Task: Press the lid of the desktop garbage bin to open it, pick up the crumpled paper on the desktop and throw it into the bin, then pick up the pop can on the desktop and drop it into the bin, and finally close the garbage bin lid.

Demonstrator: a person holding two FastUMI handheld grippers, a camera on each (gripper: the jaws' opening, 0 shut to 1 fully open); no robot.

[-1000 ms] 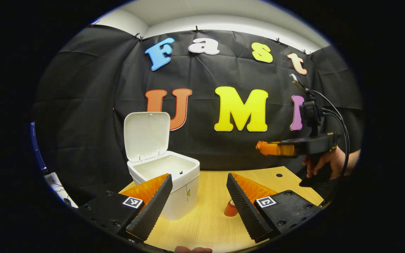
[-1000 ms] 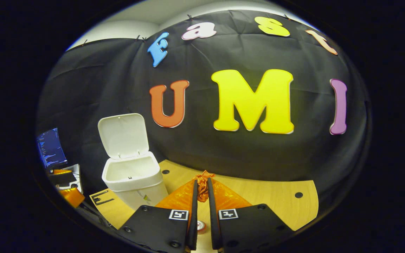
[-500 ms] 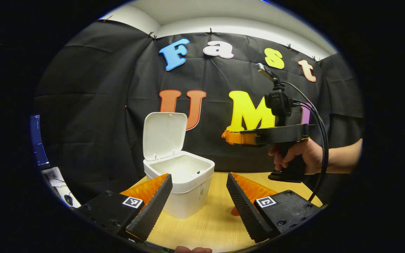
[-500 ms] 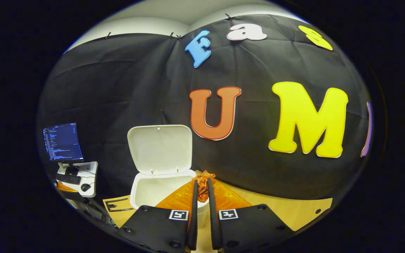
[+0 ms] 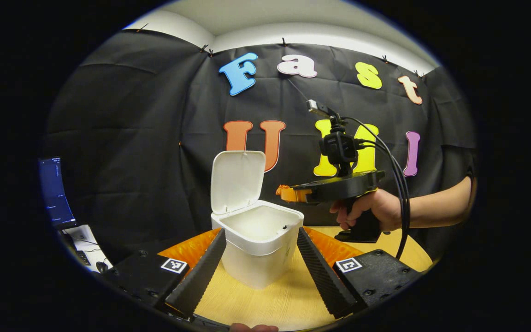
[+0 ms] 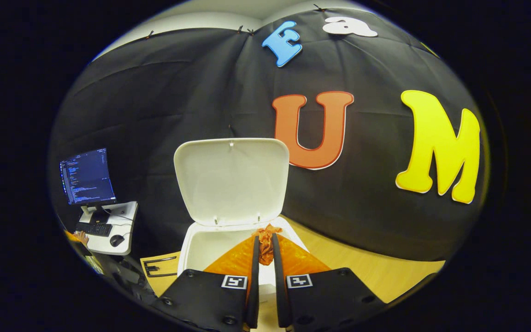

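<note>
Left gripper view: your left claw (image 5: 261,265) hangs wide open and empty, near the white bin (image 5: 258,240) on the desk (image 5: 265,304). Beyond, your right claw (image 5: 286,193) hovers level above the bin's right rim.

Right gripper view: your right claw (image 6: 264,246) pinches the crumpled paper (image 6: 265,237) narrowly, poised over the bin's mouth, lid (image 6: 232,182) upright behind it.

White bin (image 5: 258,249), white lid (image 6: 232,182) — orange paper (image 6: 266,243) — pale wood-grain desktop (image 5: 270,302).
</note>
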